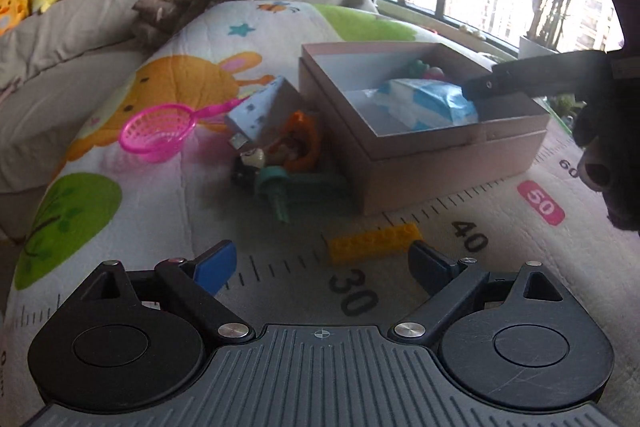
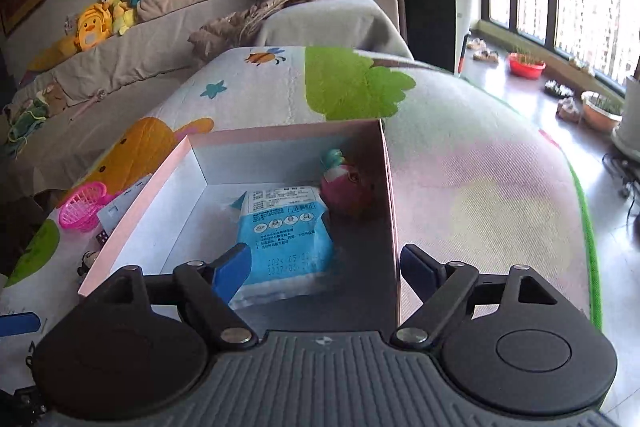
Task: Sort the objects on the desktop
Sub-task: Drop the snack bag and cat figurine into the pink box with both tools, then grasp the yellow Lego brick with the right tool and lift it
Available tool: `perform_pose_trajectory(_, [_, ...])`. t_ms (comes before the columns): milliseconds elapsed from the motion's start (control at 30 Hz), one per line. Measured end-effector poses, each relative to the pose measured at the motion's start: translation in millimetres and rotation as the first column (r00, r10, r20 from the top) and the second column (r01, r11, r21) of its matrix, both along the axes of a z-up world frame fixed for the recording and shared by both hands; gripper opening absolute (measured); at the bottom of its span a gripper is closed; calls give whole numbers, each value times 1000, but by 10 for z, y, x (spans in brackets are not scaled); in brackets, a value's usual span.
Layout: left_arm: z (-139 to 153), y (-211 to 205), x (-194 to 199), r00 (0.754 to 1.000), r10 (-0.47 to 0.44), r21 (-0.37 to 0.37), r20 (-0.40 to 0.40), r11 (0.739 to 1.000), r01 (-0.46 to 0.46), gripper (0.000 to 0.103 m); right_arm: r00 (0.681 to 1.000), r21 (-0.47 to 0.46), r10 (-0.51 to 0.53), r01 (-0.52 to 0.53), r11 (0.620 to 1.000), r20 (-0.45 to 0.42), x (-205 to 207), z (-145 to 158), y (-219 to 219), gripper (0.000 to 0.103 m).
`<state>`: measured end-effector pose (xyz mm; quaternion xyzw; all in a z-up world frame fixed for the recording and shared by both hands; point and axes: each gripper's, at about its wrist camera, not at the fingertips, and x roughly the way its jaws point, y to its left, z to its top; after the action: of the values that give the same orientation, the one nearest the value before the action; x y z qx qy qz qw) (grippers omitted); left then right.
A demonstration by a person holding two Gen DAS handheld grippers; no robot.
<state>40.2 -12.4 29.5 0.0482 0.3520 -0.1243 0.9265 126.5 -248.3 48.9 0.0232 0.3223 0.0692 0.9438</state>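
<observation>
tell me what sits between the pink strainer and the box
In the left wrist view, a toy pile lies between pink strainer and box.

A box [image 1: 452, 163] sits on the play mat [image 1: 200, 195]. In the box, a packet [image 2: 286, 239] lies in front, with a round toy [image 2: 346, 193] behind it in the far right corner. Left of the box lies a heap of toys [image 1: 280, 155], with a small basket [image 1: 158, 133] further left. A brick [image 1: 374, 242] lies in front of the box.

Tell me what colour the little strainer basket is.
Bright pink strainer basket, clearest in the left wrist view.
</observation>
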Motion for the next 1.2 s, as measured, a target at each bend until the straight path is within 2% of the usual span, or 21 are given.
perform_pose_trajectory(67, [1, -31, -43, 999, -10, 41, 41, 999, 8, 97, 996, -71, 23, -17, 997, 83, -186, 126, 140, 83])
perform_pose_trajectory(133, [4, 34, -40, 996, 42, 71, 74, 996, -47, 99, 985, -122, 83, -64, 990, 152, -455, 262, 288, 83])
perform_pose_trajectory(167, [7, 101, -32, 993, 83, 68, 82, 994, -89, 100, 980, -128, 119, -99, 987, 158, -576, 294, 361, 84])
perform_pose_trajectory(267, [25, 384, 58, 974, 219, 13, 61, 975, -220, 100, 971, -87, 229, -223, 971, 66, -807, 201, 606, 85])
perform_pose_trajectory(333, [45, 548, 127, 958, 284, -17, 41, 959, -284, 100, 962, -69, 273, -273, 960, -14, -877, 4, 869, 86])
perform_pose_trajectory(433, [109, 671, 112, 955, 295, -44, 44, 955, -293, 100, 958, -76, 282, -286, 955, -59, -851, -251, 1220, 89])
perform_pose_trajectory(533, [145, 663, 54, 962, 264, -33, 71, 964, -262, 101, 965, -95, 247, -256, 962, -91, -695, -424, 1408, 88])
perform_pose_trajectory(567, [148, 656, 43, 965, 251, -31, 76, 968, -249, 101, 967, -98, 235, -244, 965, -98, -664, -455, 1425, 82])
perform_pose_trajectory(600, [143, 633, 32, 970, 232, -30, 78, 973, -230, 101, 968, -89, 233, -241, 967, -93, -656, -473, 1411, 79])
perform_pose_trajectory(667, [118, 568, 57, 978, 191, -29, 77, 981, -190, 101, 966, -90, 244, -251, 964, -82, -706, -438, 1370, 49])
perform_pose_trajectory(733, [86, 470, 116, 986, 148, -29, 76, 989, -146, 101, 962, -81, 258, -265, 961, -91, -771, -410, 1280, 41])
perform_pose_trajectory(833, [20, 295, 262, 992, 105, -17, 70, 994, -104, 101, 966, -91, 244, -252, 964, -89, -933, -404, 1079, 40])
perform_pose_trajectory(933, [-37, 176, 448, 993, 104, -5, 63, 995, -104, 101, 977, -112, 202, -209, 972, -71, -1122, -405, 837, 41])
perform_pose_trajectory(1000, [-69, 151, 586, 992, 119, -22, 44, 993, -118, 101, 984, -104, 164, -170, 980, -66, -1218, -417, 680, 52])
perform_pose_trajectory(1033, [-81, 145, 653, 992, 120, -34, 31, 992, -119, 101, 988, -93, 141, -147, 985, -64, -1253, -437, 602, 65])
perform_pose_trajectory(1067, [-94, 136, 702, 993, 119, -42, 21, 992, -118, 100, 991, -83, 122, -127, 988, -56, -1283, -455, 543, 71])
perform_pose_trajectory(1100, [-107, 124, 745, 993, 116, -45, 10, 992, -116, 94, 994, -75, 106, -108, 991, -42, -1312, -471, 495, 71])
perform_pose_trajectory(1133, [-122, 116, 782, 994, 113, -48, -4, 992, -113, 90, 994, -59, 99, -101, 993, -35, -1325, -467, 466, 74])
perform_pose_trajectory(1167, [-124, 119, 796, 994, 107, -62, -10, 992, -108, 89, 995, -55, 92, -94, 994, -34, -1317, -464, 460, 81])
perform_pose_trajectory(1200, [-125, 121, 807, 995, 101, -74, -17, 992, -102, 85, 995, -54, 87, -89, 995, -39, -1304, -469, 461, 83])
